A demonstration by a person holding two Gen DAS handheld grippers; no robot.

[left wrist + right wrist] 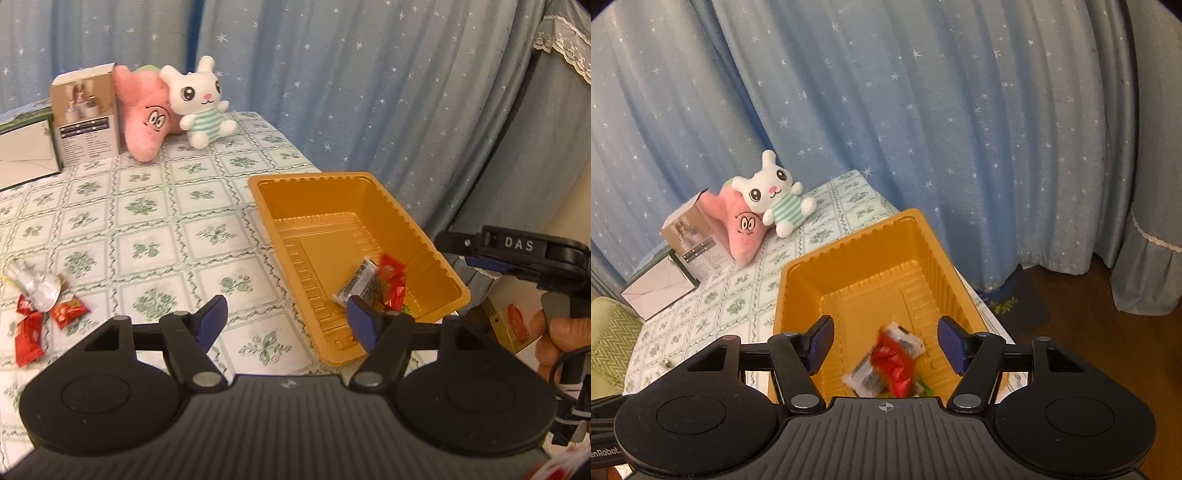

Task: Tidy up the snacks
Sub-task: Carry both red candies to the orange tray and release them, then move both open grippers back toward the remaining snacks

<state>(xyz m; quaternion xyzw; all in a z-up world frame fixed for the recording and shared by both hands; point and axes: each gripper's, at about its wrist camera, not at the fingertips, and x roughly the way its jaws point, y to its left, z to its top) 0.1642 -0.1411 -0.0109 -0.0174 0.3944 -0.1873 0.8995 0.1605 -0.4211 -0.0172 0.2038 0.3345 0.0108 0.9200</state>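
An orange plastic tray [332, 199] sits at the table's right edge and holds a few wrapped snacks [373, 284]: a grey-white packet and red wrappers. It also shows in the right wrist view [798, 295], with the snacks [890, 363] in its near end. My left gripper [286, 319] is open and empty above the table beside the tray's near left corner. My right gripper [884, 345] is open and empty above the tray's near end. Loose snacks lie on the table at the far left: a silver wrapped one [35, 286] and red packets [68, 312].
A pink plush [144, 110], a white bunny plush [201, 99], a brown carton [86, 114] and a white box [26, 151] stand at the table's back. Blue starred curtains hang behind. The table edge runs just right of the tray, with wooden floor [1089, 332] below.
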